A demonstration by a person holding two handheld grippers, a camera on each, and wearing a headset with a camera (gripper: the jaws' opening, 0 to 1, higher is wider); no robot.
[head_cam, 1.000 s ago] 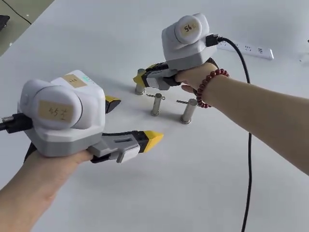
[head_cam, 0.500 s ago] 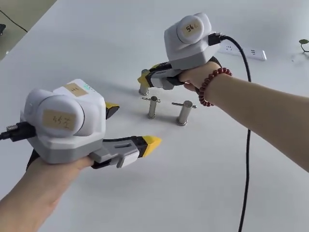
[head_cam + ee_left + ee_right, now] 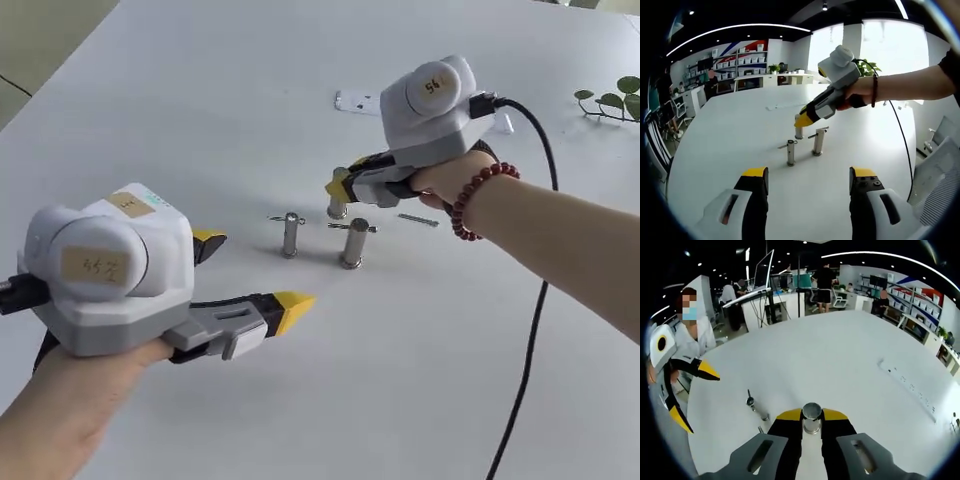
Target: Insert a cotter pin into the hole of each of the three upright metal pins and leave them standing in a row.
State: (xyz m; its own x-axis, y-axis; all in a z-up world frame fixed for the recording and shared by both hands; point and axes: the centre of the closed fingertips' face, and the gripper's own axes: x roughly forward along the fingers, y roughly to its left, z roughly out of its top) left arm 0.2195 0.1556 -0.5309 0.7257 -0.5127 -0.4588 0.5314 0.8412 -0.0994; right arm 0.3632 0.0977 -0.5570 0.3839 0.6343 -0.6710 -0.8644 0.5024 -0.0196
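Right tongs (image 3: 340, 187) are clenched on the third pin (image 3: 811, 418) near its top. The jaws flank it on both sides in the right gripper view, the pin is upright on the worktop (image 3: 420, 380), and no cotter is visible in it. My read: that grip is there to steady it while a cotter goes in. The front pin (image 3: 291, 233) and middle pin (image 3: 352, 243) each carry a cotter through the head and stand free, near each other. The third sits just behind the middle one, so the layout is more triangle than row and likely needs a nudge. A spare cotter pin (image 3: 418, 220) lies flat on the worktop just beside the right hand (image 3: 440, 178), probably the next pick. Left tongs (image 3: 250, 272) are released, jaws wide, holding nothing, well apart from the pins. Pose: right forearm comes in from the right, tongs pointed left and slightly down onto the pin. Left hand (image 3: 90, 370) is low and near the body, tongs roughly level, aimed toward the group.
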